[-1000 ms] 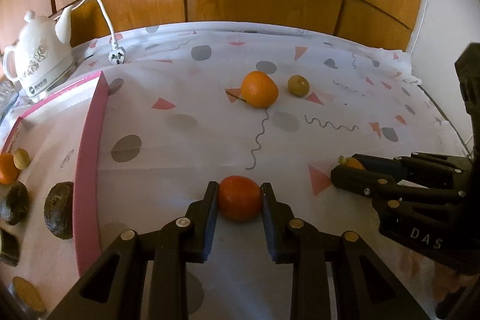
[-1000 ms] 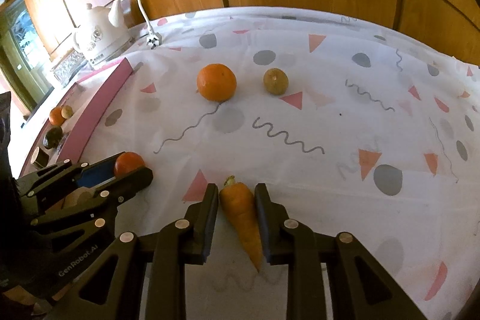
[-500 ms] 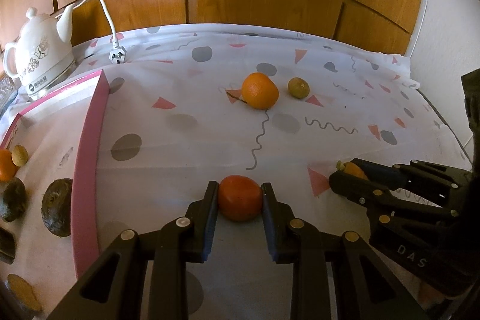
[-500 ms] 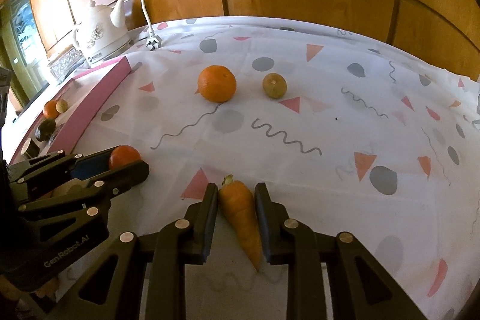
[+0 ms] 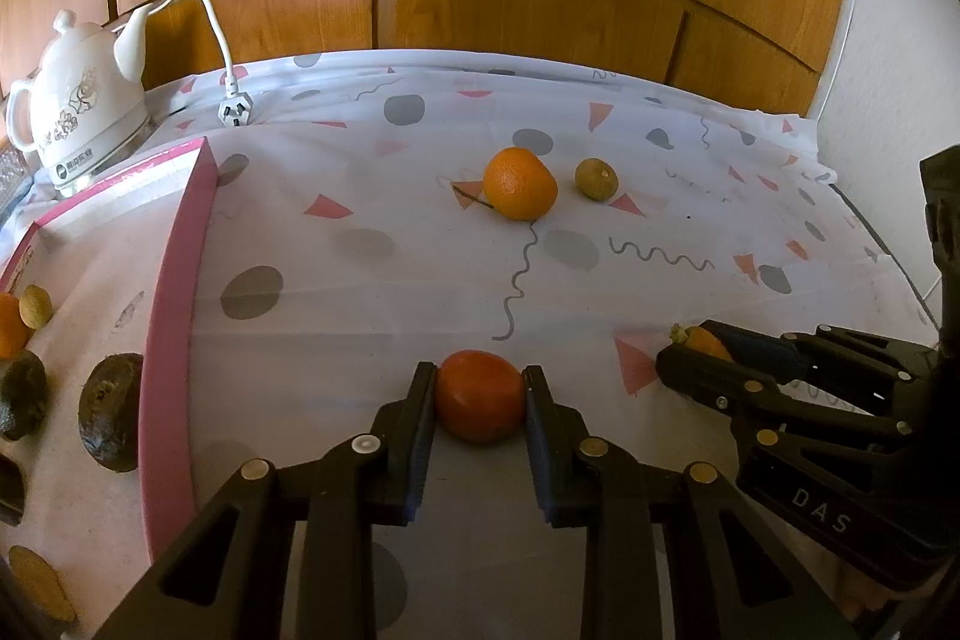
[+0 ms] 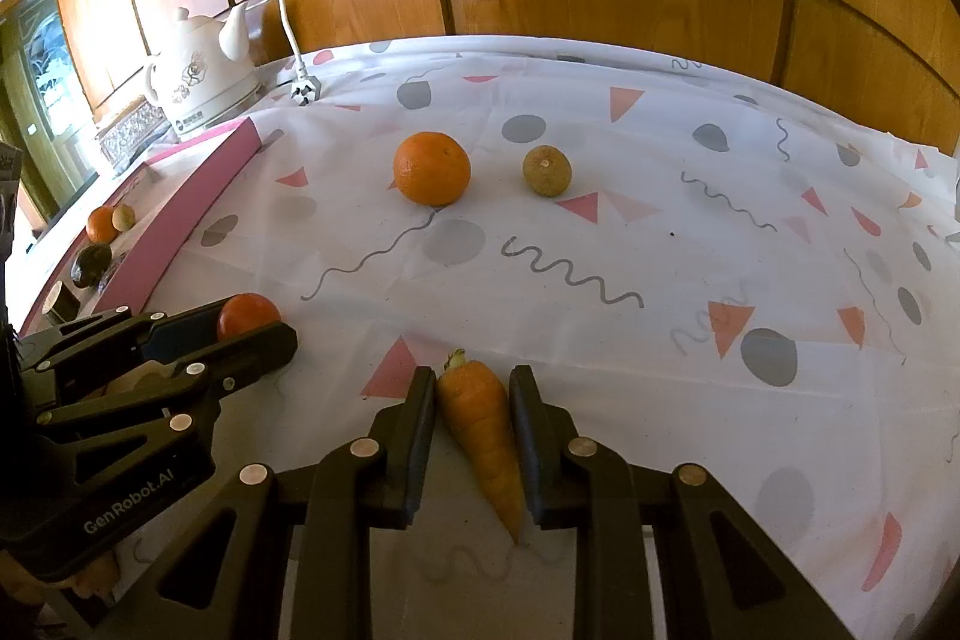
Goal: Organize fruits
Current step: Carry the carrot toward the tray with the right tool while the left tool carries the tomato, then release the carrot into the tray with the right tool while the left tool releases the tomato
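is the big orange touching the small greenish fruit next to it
Apart. The right wrist view shows a strip of bare tablecloth between the orange and the small greenish fruit; the left wrist view shows the same gap.

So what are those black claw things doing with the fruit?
A person is sorting fruit with two grippers. The left gripper pinches a red tomato, and the right gripper pinches a carrot. An orange and a small greenish fruit wait on the tablecloth. More fruit sits by the pink tray.
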A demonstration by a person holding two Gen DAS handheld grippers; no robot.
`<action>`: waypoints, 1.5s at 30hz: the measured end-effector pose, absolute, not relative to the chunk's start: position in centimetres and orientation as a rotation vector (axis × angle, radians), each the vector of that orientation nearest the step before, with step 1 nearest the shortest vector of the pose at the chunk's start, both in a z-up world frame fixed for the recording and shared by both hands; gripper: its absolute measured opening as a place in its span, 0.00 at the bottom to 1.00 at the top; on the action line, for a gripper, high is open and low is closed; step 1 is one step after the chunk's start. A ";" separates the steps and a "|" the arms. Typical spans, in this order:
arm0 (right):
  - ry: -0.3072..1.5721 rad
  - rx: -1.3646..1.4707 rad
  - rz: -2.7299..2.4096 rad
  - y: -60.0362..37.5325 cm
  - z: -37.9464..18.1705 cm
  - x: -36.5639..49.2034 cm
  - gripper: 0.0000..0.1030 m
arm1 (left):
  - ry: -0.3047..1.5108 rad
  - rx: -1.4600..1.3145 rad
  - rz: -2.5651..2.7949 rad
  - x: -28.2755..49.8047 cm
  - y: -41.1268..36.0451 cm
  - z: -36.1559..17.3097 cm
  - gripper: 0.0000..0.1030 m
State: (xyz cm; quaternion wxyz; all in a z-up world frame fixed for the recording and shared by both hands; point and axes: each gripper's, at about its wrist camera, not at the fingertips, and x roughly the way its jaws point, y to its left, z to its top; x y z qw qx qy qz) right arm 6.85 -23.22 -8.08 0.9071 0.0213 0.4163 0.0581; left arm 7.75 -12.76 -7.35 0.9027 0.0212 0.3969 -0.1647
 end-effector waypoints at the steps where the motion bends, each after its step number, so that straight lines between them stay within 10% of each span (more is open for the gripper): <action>1: 0.860 0.044 0.120 -23.2 -8.1 6.9 0.25 | 0.821 0.044 -0.340 7.7 -12.8 -7.4 0.27; 45: 0.849 0.001 0.152 -17.7 -5.1 7.6 0.22 | 0.801 -0.116 -0.042 10.1 2.7 -1.1 0.27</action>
